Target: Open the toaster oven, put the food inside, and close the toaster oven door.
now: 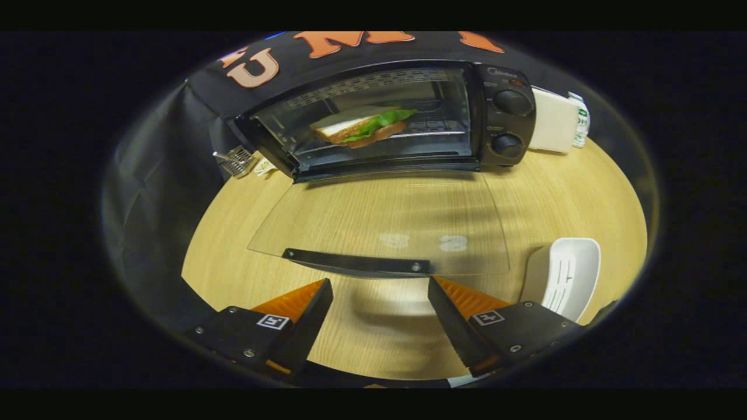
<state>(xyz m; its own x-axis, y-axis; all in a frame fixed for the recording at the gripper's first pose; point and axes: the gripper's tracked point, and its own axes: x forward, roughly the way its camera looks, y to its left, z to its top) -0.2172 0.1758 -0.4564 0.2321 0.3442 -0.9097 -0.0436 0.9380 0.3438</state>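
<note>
Wood-grain tabletop [583, 192] fills the space under the gripper [379, 286], whose fingers stand wide apart and hold nothing. Just ahead of the fingertips lies the dark handle bar [356, 262] of the glass door [385, 221], which is folded down flat and reaches toward the gripper from the toaster oven [391, 116]. To the right of the fingers, near the door's corner, sits a white dish [569, 274], empty as far as can be seen.

Beyond the door, the oven cavity is open and the sandwich [365, 123], bread with green lettuce, rests on the wire rack inside. Two knobs [510, 122] sit on the panel to the right; a white box [551, 122] stands just past the oven, and a small metal rack [236, 160] lies to its left.

Judging by this, only closing the door remains. The handle is thin and sits low over the table, so the fingers could strike the wood or slide off the bar. A lift from one end could twist the door, and a hard swing could jolt the oven and shift the sandwich.
</note>
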